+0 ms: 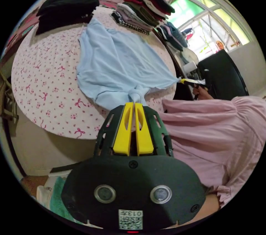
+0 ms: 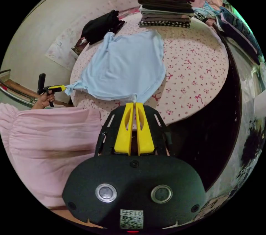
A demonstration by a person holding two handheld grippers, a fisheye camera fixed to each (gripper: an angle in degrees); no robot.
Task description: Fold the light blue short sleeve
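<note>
Fabric of the light blue short sleeve lies spread on the worktop, which has a white cover with small red bows. In the left gripper view, the left gripper sits at 6 o'clock of the garment, and its yellow fingers are clenched on a bunched piece of the garment's near edge. At 3 o'clock in the same view, the right gripper pinches a stretched corner of the cloth, and a hand holds its handle.

In the right gripper view, the right gripper has its fingers pressed together on a small fold of the light blue short sleeve at the edge of the worktop. At 9 o'clock there, the left gripper grips the other pulled corner, with a hand around its black handle.

A stack of folded clothes stands at the far side of the worktop, at 12 o'clock of the garment, and a black garment lies at 11 o'clock. A pink sleeve of the person is near the camera. A window is bright at 2 o'clock in the left gripper view.
</note>
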